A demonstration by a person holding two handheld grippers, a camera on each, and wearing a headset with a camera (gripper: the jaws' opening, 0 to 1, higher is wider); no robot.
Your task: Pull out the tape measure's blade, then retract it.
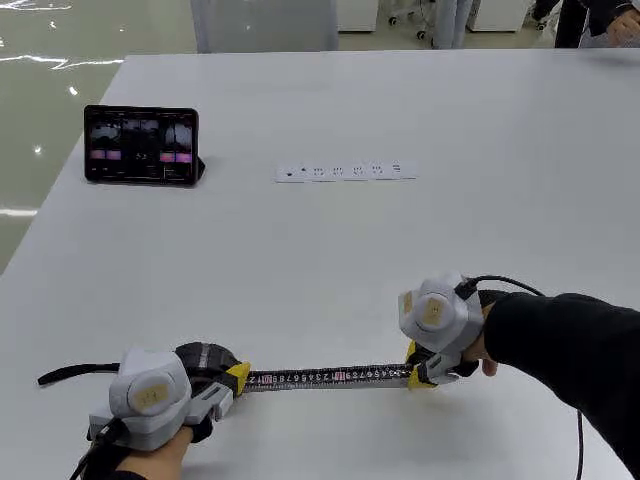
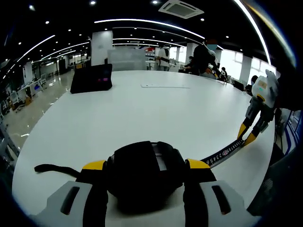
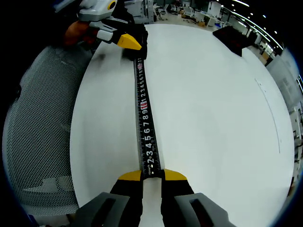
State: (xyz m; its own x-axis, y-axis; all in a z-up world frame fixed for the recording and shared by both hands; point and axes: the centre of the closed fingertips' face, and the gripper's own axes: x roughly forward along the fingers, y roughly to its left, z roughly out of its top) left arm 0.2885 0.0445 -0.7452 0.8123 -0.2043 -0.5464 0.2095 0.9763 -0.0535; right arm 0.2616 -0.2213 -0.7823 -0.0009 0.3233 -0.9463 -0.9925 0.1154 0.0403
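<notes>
In left gripper [image 2: 146, 165], tape measure [image 1: 205, 358] partly hidden, blade [image 1: 330, 377] to right gripper [image 3: 151, 176]

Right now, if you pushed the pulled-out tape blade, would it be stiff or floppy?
Probably springy-stiff: the blade runs straight between the case and the right gripper. It looks thin, so a sideways push would likely bend it. Released, it may snap back.

- The left gripper [image 1: 228, 383], at bottom left, grips the black tape measure [image 1: 205, 358] on the white table [image 1: 420, 110].
- Its blade [image 1: 330, 377] lies flat, reaching the right gripper [image 1: 416, 377], which pinches its end.
- A black strap [image 1: 75, 374] trails left from the tape measure.
- A tablet [image 1: 140, 145] stands propped at far left; a white power strip [image 1: 345, 172] lies mid-table.
</notes>
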